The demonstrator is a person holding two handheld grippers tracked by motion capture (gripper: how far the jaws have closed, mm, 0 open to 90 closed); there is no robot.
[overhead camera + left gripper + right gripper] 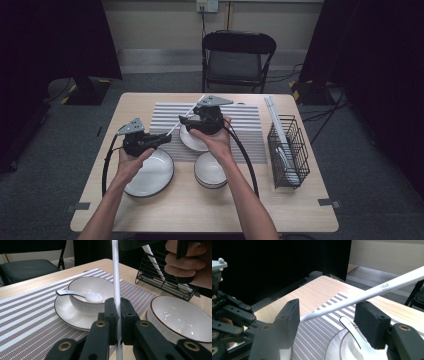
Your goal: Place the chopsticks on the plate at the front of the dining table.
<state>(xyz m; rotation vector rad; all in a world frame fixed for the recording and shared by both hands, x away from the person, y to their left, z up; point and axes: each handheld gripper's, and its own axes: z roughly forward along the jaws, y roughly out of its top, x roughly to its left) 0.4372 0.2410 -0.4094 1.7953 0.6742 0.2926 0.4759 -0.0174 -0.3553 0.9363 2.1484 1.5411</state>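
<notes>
One white chopstick (115, 277) clamped in left tool (117, 315), passing between right tool's (327, 315) parted jaws.

A small dark printed mark sits on the white chopstick (384, 286) in the right gripper view. It is too small to read. No other writing is legible.

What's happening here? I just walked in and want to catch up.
A person is handing a white chopstick between two grippers. The left gripper is shut on it; the right gripper is open around it, pads apart. Below sit a small bowl holding a spoon, on a saucer.
</notes>
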